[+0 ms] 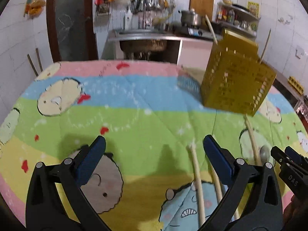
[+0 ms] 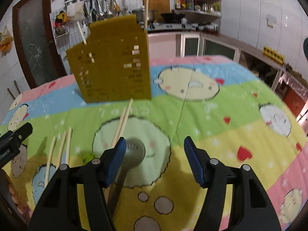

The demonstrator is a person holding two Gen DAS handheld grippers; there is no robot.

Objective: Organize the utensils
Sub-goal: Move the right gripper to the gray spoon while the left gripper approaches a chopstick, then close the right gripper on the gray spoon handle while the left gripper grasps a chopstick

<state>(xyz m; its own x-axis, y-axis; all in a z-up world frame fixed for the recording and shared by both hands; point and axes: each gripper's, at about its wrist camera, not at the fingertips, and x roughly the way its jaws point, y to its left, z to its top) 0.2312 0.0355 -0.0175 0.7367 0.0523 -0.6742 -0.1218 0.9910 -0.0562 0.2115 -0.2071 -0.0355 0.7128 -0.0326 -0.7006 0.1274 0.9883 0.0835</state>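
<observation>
A yellow perforated utensil holder (image 1: 237, 80) stands on the cartoon cloth, with two chopsticks sticking out of it; it also shows in the right wrist view (image 2: 113, 63). Loose chopsticks (image 1: 198, 188) lie beside my left gripper (image 1: 154, 144), which is open and empty. More chopsticks (image 2: 123, 121) lie in front of the holder, several others (image 2: 61, 148) to the left. A metal spoon (image 2: 132, 152) lies under my right gripper (image 2: 154, 144), which is open and empty. The right gripper also shows in the left wrist view (image 1: 286, 159).
The colourful cartoon cloth (image 1: 115, 105) covers the table. Behind it are a sink counter (image 1: 146, 36), a pot on a stove (image 1: 190, 17) and wall shelves (image 2: 198, 2). A dark door (image 2: 34, 44) stands at the left.
</observation>
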